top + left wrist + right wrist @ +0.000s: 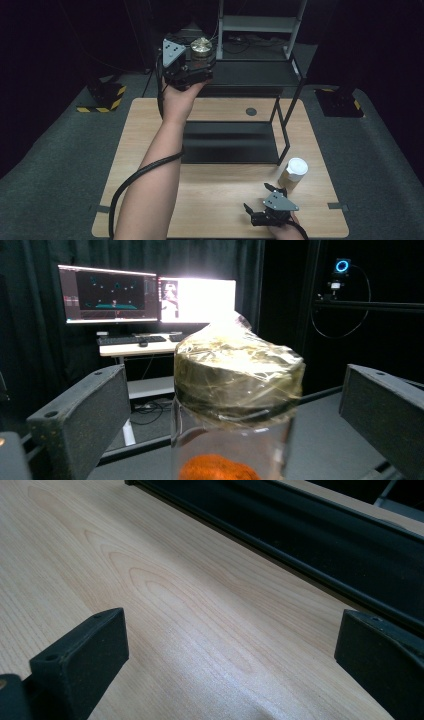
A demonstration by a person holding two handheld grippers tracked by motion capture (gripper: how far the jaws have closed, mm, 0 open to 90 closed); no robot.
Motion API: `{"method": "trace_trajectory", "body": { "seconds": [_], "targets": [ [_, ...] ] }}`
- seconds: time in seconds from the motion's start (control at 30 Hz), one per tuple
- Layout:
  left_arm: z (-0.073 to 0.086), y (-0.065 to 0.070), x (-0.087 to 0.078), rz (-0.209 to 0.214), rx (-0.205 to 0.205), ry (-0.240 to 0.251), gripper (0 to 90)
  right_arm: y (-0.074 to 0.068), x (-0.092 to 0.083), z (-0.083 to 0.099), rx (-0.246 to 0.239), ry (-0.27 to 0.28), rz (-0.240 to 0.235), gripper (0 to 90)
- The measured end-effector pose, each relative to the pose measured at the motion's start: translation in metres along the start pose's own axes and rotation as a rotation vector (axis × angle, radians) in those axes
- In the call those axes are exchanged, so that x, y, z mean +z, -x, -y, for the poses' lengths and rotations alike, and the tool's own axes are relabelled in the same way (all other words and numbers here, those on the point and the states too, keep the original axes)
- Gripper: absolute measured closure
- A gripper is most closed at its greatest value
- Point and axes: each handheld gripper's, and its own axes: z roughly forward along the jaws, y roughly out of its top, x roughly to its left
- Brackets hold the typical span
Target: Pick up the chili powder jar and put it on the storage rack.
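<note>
- High view: the left gripper [192, 62] is reaching far out over the top tier of the black metal two-tier shelf rack [287, 125], where a clear glass jar with a gold-coloured, film-wrapped lid [201, 50] is standing just ahead of it. The hand [179, 97] is holding the gripper level with the jar's upper part, which I judge suits either setting it there or taking it off.
- High view: the right gripper [260, 212] is sitting low over the light wooden bench [150, 150] at the near edge, released and carrying nothing. It looks parked while the other arm is working. A tan cylindrical container with a white lid [294, 173] is standing just beyond it on the bench.
- Left gripper view: the jar [235, 390] is standing upright between the two jaws, which are spread wide with a clear gap on each side, so the gripper is released, not clamping. The lid is wrapped in crinkled clear film twisted into a peak, the glass below is transparent, and something orange is lying inside. Lit monitors [145, 300] are glowing far behind.
- Right gripper view: the jaws are standing wide apart over bare wood grain, with the rack's dark lower tier [300, 535] crossing ahead of them.
</note>
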Motion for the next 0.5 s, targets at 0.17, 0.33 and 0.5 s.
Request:
{"method": "trace_trajectory", "body": {
  "seconds": [0.17,0.33,0.5],
  "targets": [
    [-0.002,0.003,-0.013,-0.014,0.022,-0.006,0.3,0.0,0.0,0.0,-0.003,-0.003,0.0,0.0],
    [-0.001,0.003,-0.027,-0.001,0.046,0.001,0.3,0.0,0.0,0.0,-0.006,-0.001,-0.003,0.0],
    [0.003,0.008,-0.04,-0.013,0.053,0.005,0.3,-0.001,0.0,-0.001,-0.012,-0.004,-0.003,0.0]
  ]
}}
